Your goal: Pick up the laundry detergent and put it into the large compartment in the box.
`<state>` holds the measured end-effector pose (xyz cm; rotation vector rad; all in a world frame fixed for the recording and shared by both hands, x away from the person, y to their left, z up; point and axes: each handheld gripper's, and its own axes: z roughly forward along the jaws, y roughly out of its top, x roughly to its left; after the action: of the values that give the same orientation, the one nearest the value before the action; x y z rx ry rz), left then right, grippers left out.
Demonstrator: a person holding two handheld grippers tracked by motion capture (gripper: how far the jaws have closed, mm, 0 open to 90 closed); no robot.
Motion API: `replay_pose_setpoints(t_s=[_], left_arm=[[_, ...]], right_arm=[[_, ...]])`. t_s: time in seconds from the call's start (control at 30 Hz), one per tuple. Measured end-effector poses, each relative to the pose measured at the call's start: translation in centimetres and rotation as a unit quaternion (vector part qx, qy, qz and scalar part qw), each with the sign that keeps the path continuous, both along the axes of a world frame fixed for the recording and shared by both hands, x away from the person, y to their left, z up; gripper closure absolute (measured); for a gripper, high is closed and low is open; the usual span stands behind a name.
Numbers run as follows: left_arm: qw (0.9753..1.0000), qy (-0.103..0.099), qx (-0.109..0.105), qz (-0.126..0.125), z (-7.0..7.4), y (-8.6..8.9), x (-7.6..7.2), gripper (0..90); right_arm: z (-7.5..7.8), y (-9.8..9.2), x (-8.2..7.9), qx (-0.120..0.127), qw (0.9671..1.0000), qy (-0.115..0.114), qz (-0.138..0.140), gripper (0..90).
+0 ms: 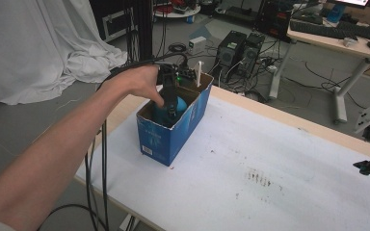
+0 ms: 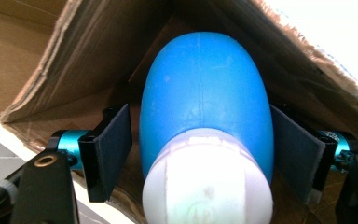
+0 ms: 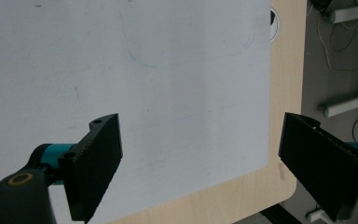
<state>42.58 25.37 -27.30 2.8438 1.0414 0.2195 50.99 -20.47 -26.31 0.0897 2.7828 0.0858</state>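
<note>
Lying inside the box (image 2: 51, 70), blue bottle (image 2: 205, 88) sits between left gripper's (image 2: 200, 154) parted jaws.

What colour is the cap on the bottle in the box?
White; the bottle itself is blue. Best seen in the left gripper view.

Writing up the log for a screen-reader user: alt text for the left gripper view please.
The left gripper reaches inside a cardboard box, its two black jaws open on either side of a blue bottle with a white cap. A gap shows beside the left-hand jaw; whether the other touches the bottle is unclear. Brown box walls and a torn flap edge surround the bottle.
</note>
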Motion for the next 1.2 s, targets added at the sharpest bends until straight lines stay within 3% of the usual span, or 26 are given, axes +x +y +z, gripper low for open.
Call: replay_pose_setpoints(t_s=[0.53,0.87,1.03,1.2], left_arm=[[0.9998,-0.013,0.008,-0.012,2.0,-0.3,-0.5,21.5],[0.9995,-0.026,0.009,-0.019,4.1,-1.2,-0.6,21.5],[0.9982,-0.041,0.004,-0.043,5.9,-3.0,-0.8,21.5],[0.9972,-0.044,0.000,-0.060,6.5,-4.9,-0.8,21.5]], right_arm=[[0.1,0.1,-0.1,-0.001,1.0000,0.001,0.001,12.6],[0.2,-0.1,-0.2,0.001,1.0000,-0.001,-0.003,12.6],[0.3,-0.2,-0.3,0.002,1.0000,-0.004,-0.002,12.6],[0.3,-0.2,-0.4,0.002,1.0000,-0.004,-0.001,12.6]])
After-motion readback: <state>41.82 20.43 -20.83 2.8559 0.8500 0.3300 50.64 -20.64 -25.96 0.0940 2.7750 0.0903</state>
